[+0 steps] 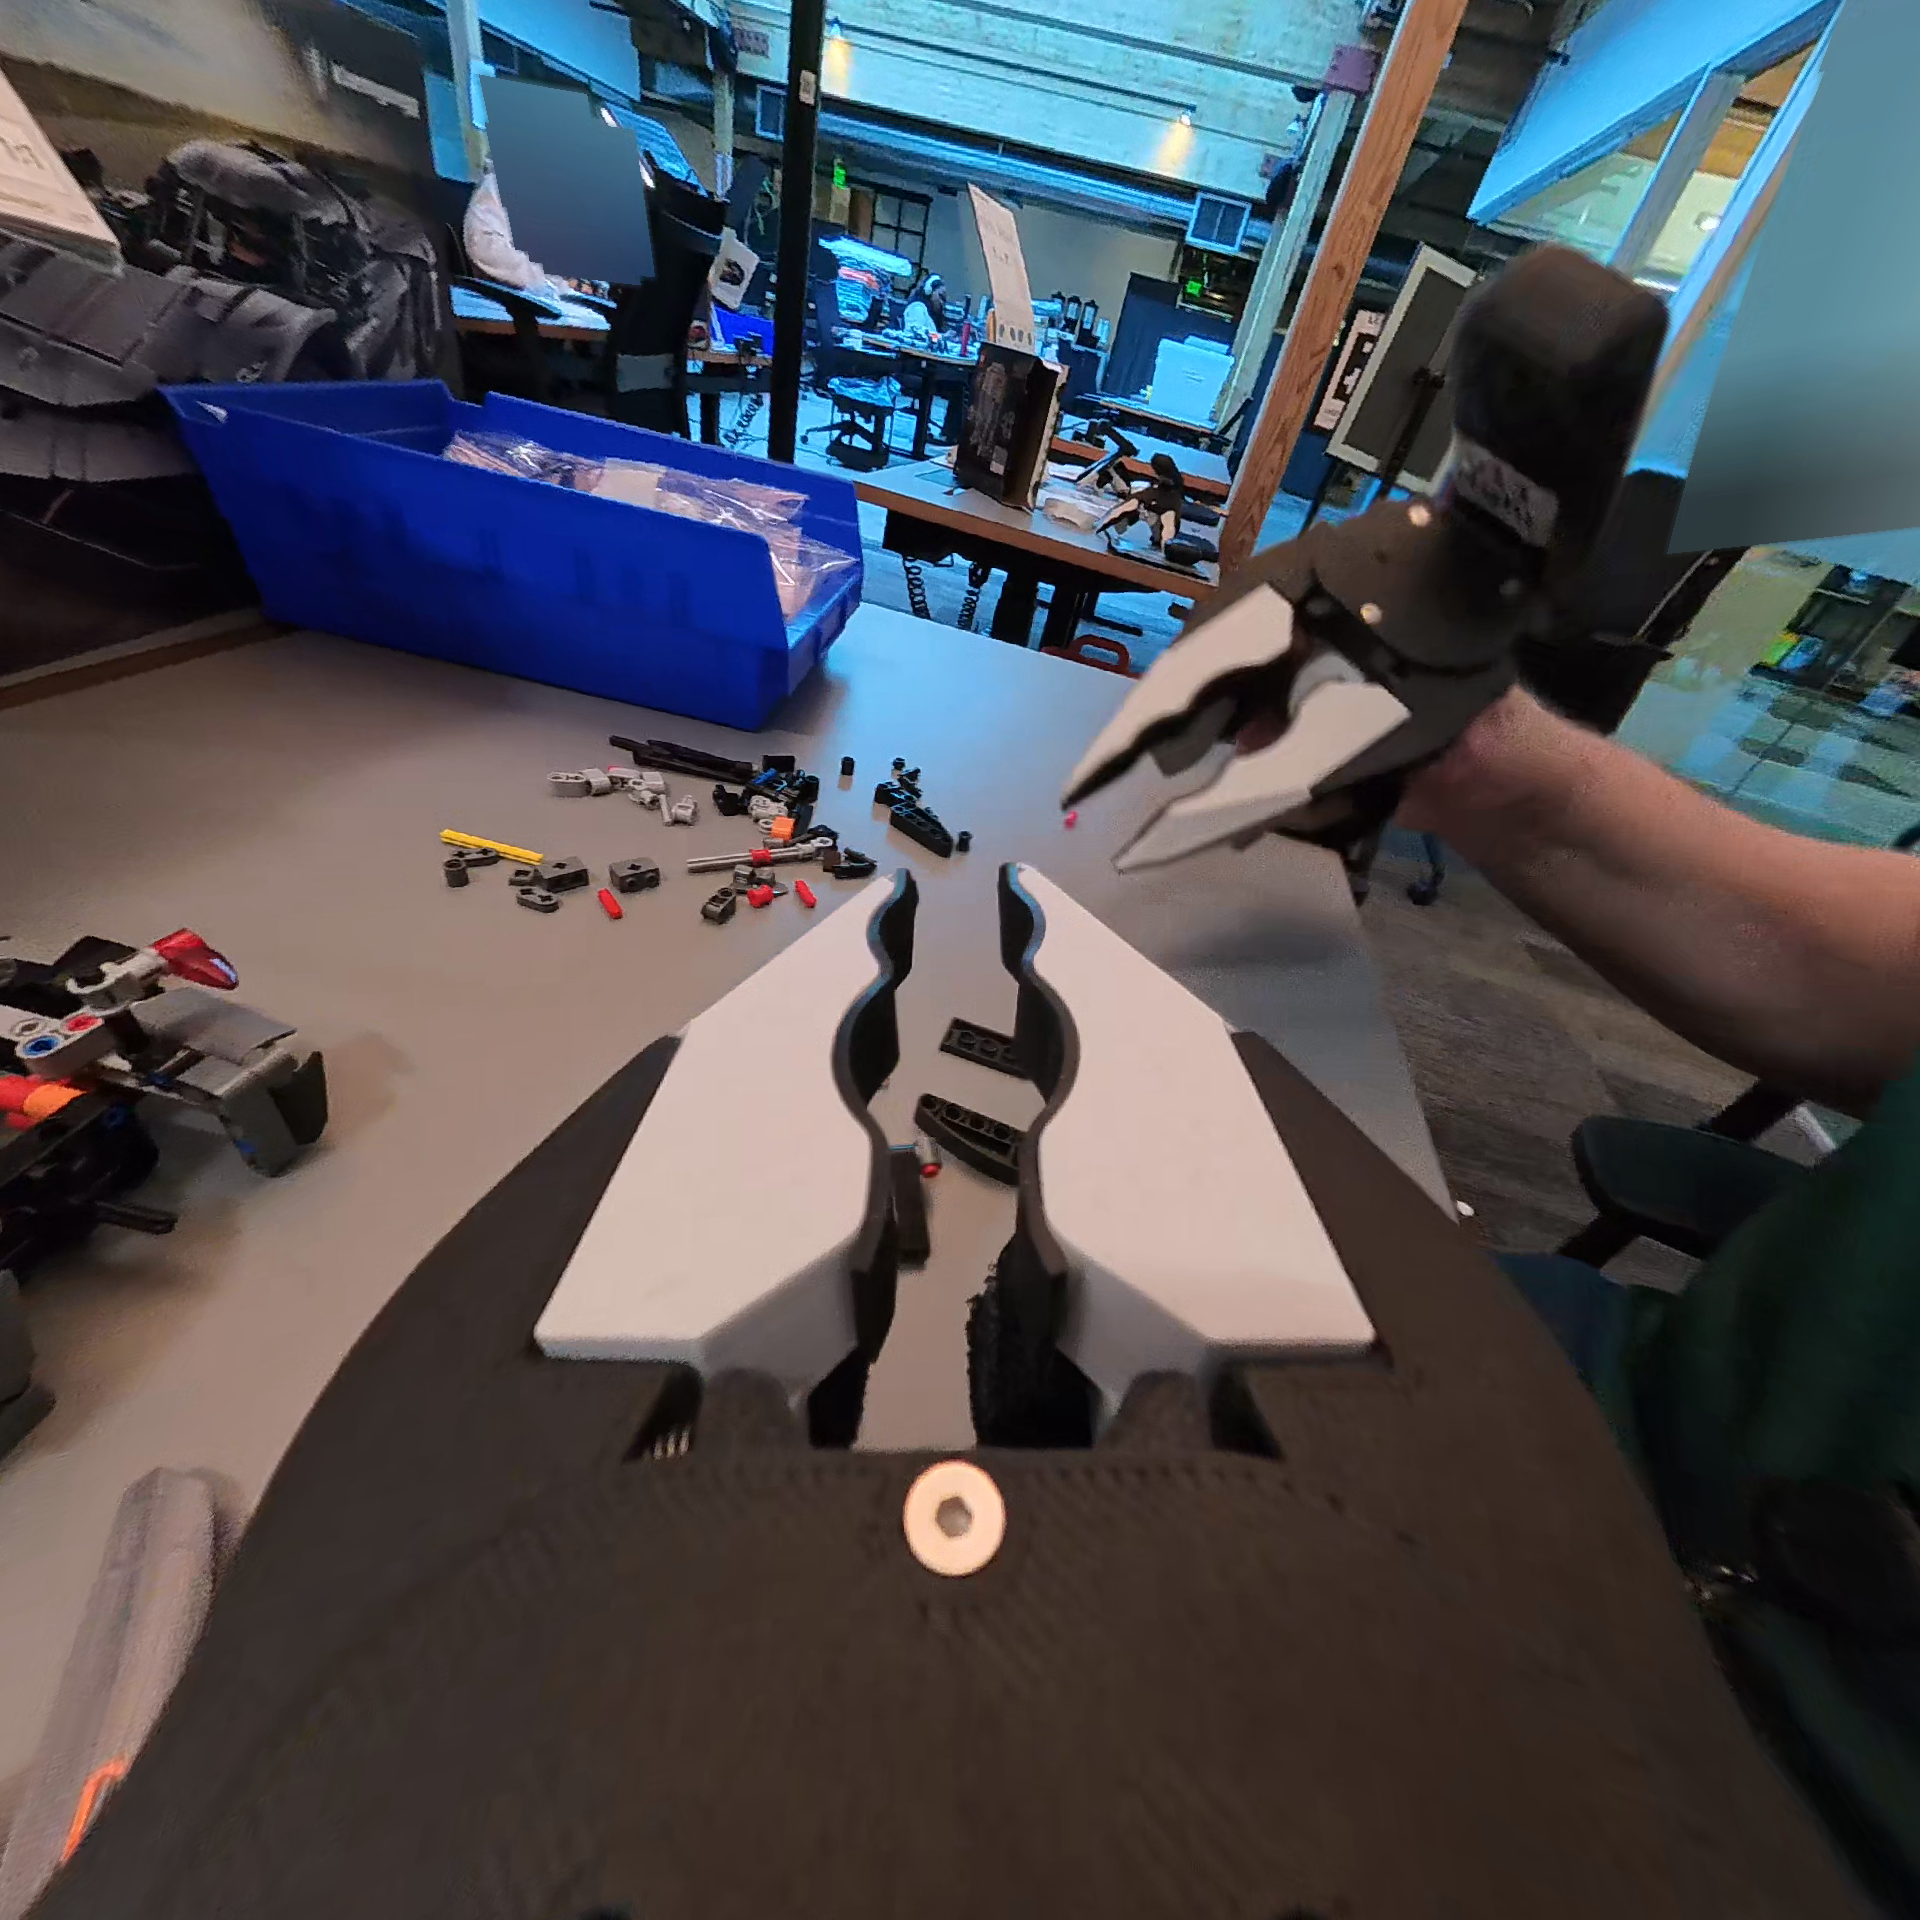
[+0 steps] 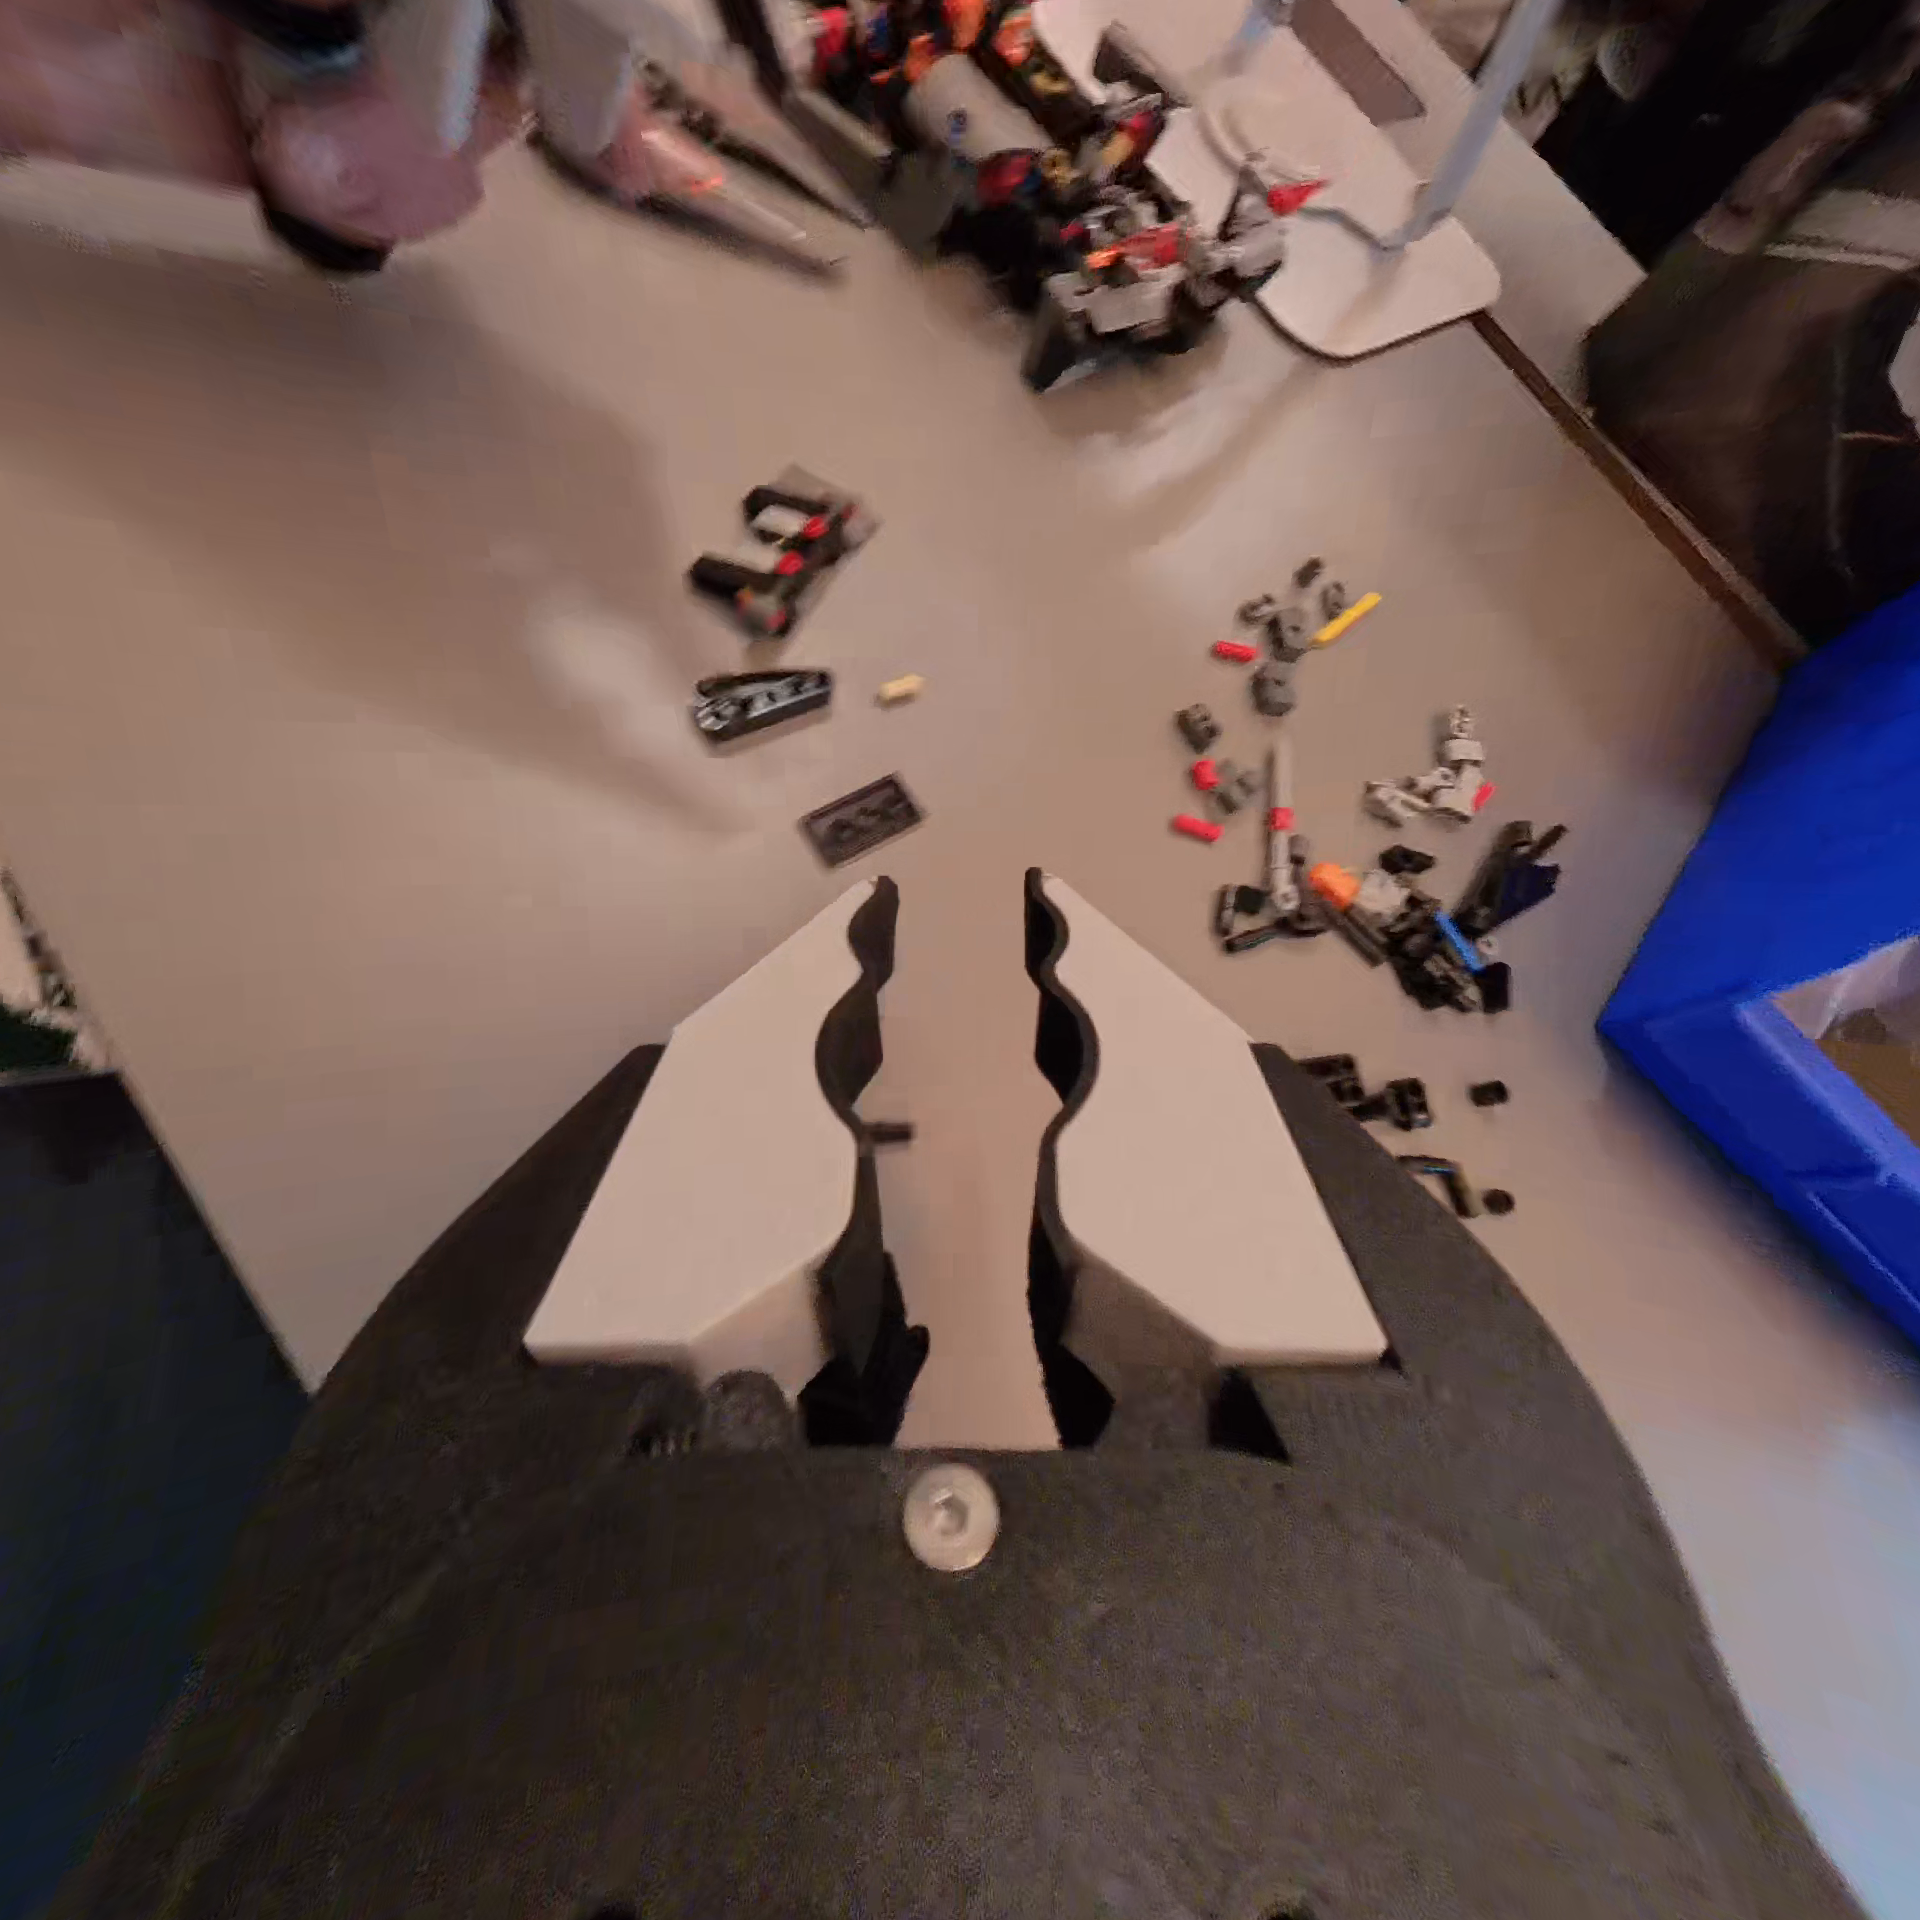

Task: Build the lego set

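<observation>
Clearly the build is only partly done: a half-built model sits at the counter's left, with many loose pieces scattered farther right. Both the left tool and right tool are apart and hold nothing.

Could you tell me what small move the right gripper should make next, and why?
Probably lower the right gripper onto the flat black plate just ahead of it: its jaws are open and empty, and that piece lies apart from the others on the table.

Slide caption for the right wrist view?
Open right gripper hovers empty above loose lego pieces on the table, blue bin alongside.
</observation>
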The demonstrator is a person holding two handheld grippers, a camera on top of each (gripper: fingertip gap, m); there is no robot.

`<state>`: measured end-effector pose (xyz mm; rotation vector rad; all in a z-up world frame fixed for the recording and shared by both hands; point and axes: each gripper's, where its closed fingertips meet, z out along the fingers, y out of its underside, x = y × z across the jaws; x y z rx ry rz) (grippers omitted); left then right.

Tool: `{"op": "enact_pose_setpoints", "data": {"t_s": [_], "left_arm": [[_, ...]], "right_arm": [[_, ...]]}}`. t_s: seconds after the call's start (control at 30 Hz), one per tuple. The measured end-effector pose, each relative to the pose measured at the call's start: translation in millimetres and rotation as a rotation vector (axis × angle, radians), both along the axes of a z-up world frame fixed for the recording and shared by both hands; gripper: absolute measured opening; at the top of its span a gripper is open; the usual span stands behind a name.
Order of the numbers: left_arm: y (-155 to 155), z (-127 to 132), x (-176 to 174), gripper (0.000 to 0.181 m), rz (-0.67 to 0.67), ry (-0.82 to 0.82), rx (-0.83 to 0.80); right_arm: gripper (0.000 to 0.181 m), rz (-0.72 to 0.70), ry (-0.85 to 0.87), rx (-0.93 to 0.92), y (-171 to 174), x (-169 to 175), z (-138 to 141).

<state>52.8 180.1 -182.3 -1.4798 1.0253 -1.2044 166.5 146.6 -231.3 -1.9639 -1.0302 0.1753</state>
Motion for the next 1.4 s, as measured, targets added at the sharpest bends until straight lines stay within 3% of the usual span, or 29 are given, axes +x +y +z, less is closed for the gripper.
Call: {"op": "enact_pose_setpoints", "data": {"t_s": [0.23,0.37,0.53,0.7,0.97,1.2,1.4], "left_arm": [[6,-5,2,0.013,0.040,-0.006,0.036],[9,-1,-1,0.014,0.051,-0.027,0.029],[11,2,-3,0.014,0.056,-0.037,0.027],[12,3,-4,0.015,0.053,-0.050,0.013],[11,-3,0,0.016,0.044,-0.021,0.021],[-19,-17,27,0.017,-0.091,0.201,0.128],[-40,-47,56,0.028,-0.290,0.455,0.309]], "right_arm": [[0.025,-0.098,-0.020,-0.042,101,-2,4],[0.023,-0.128,-0.091,-0.121,141,0,-21],[0.027,-0.112,-0.110,-0.234,158,-5,-49],[0.010,-0.102,-0.133,-0.275,164,-7,-66],[0.010,-0.084,-0.043,-0.221,145,-6,-37],[0.010,-0.025,0.201,-0.226,67,-3,8],[0.009,-0.042,0.360,-0.250,4,20,14]]}}
